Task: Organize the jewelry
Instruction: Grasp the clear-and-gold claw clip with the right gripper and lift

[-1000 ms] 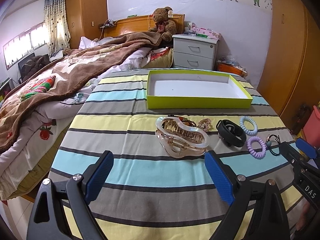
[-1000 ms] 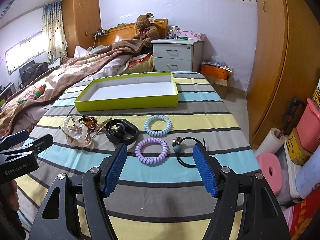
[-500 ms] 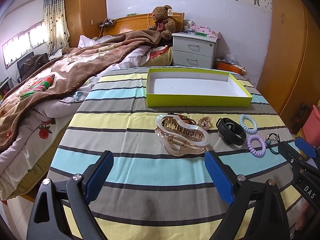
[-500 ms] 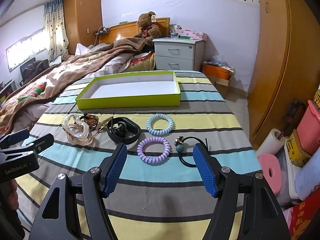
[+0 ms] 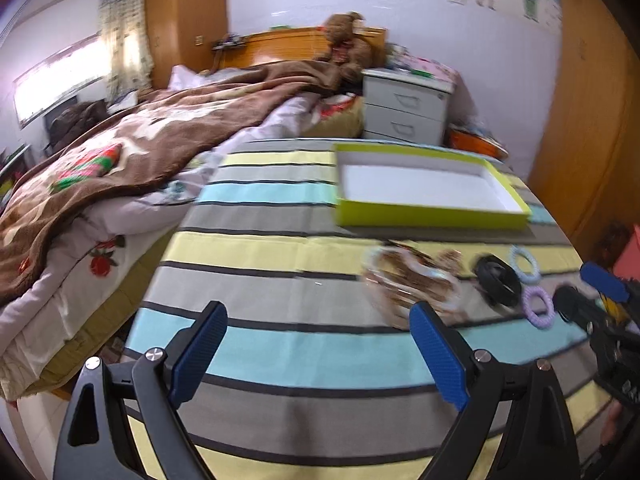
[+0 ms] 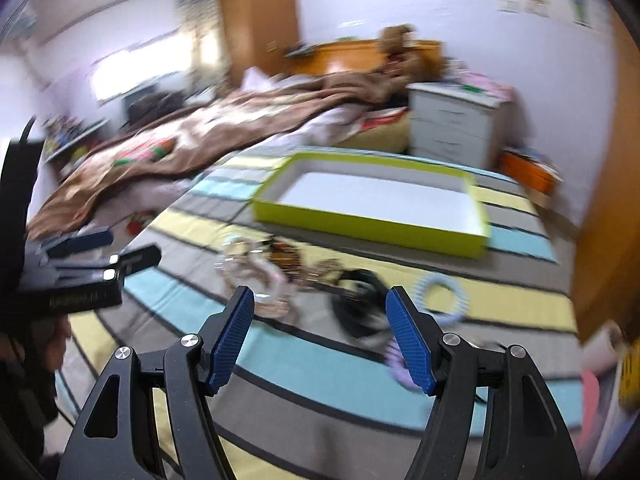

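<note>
1. We see a striped table (image 5: 280,248) beside a bed.
2. The green tray (image 6: 372,226) holds nothing yet.
3. The clear hair clip (image 5: 404,284), black band (image 5: 498,282) and blue ring (image 6: 442,298) all wait near it.
4. Our left gripper (image 5: 320,348) and right gripper (image 6: 320,336) are spread wide, holding nothing.

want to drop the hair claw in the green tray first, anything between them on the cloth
Nothing visible does. The hair claw lies in front of the tray, with only bare striped cloth between them. The tray holds nothing. Both views are blurred.
</note>
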